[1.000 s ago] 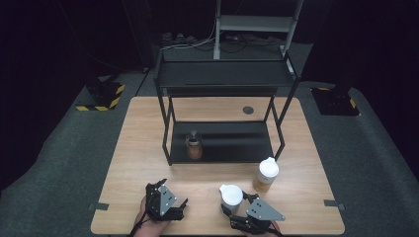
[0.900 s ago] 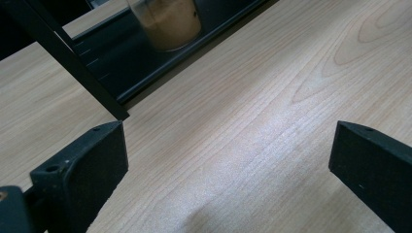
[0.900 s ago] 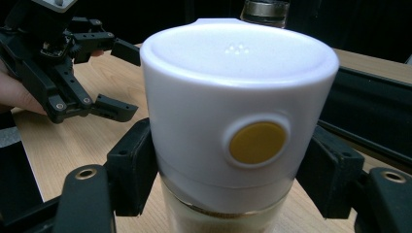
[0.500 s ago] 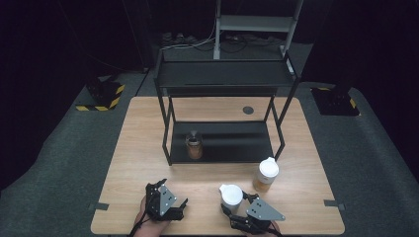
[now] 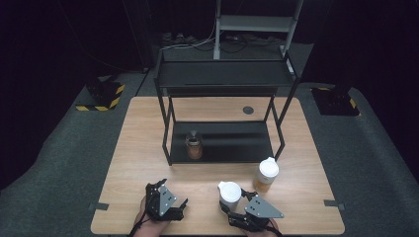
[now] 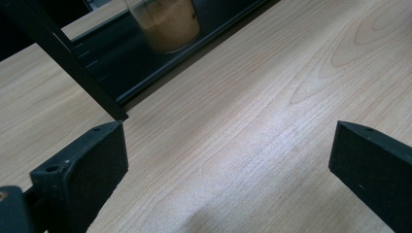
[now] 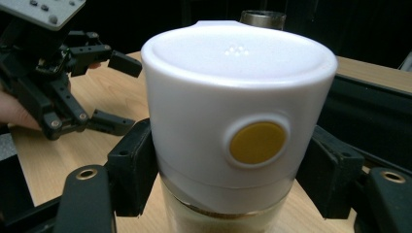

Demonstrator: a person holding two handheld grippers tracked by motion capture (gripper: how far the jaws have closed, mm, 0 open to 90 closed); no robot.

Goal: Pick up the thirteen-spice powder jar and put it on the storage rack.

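Observation:
A jar with a white lid (image 5: 229, 192) stands near the table's front edge, and my right gripper (image 5: 230, 206) is shut on it. In the right gripper view the lid (image 7: 233, 111) carries a yellow dot and both black pads (image 7: 131, 170) press the jar's sides below it. A second white-lidded jar (image 5: 267, 174) with tan contents stands just to the right, apart from the held one. My left gripper (image 5: 180, 207) rests at the front left, open, with bare wood between its jaws (image 6: 228, 165). A brown jar (image 5: 193, 146) sits on the rack's lower shelf (image 5: 232, 143).
A black two-level rack (image 5: 225, 74) occupies the middle of the wooden table (image 5: 138, 148); its front left leg (image 6: 63, 58) stands close ahead of my left gripper. A small dark disc (image 5: 248, 110) lies on the table behind the rack. A hand (image 7: 14, 111) holds the left gripper.

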